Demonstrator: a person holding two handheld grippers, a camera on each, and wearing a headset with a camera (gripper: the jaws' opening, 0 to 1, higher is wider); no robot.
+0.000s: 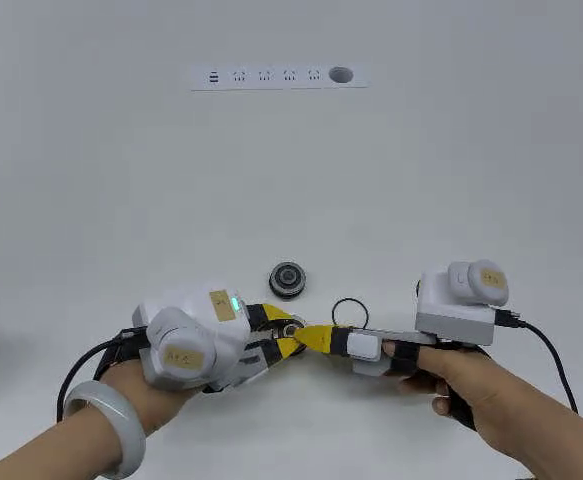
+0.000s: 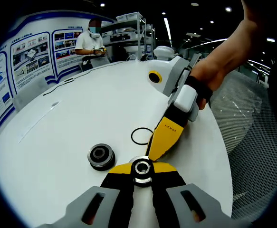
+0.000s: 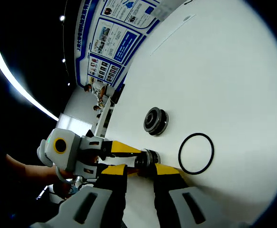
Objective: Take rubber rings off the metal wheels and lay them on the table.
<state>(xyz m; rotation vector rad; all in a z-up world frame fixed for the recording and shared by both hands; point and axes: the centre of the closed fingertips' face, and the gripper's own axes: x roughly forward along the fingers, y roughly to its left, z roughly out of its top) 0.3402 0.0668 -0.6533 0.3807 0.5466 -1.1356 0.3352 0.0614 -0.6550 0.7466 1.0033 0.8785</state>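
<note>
Now the metal wheel [image 3: 147,160] sits clamped in our left tongs [image 2: 142,167] just above the counter [image 1: 421,180], with our right tongs [image 3: 143,168] pinching its rim. If we pull too hard, the wheel may twist out and roll into the loose rubber ring [image 1: 350,312] lying just beside it.

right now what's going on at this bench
A person is working with a gripper in each hand. The left gripper is shut on a metal wheel, holding it just above the table. The right gripper has its tips at that same wheel; whether it has gripped anything is unclear. One rubber ring lies loose on the table beside them, and a second wheel with a dark rim sits a little farther off.
</note>
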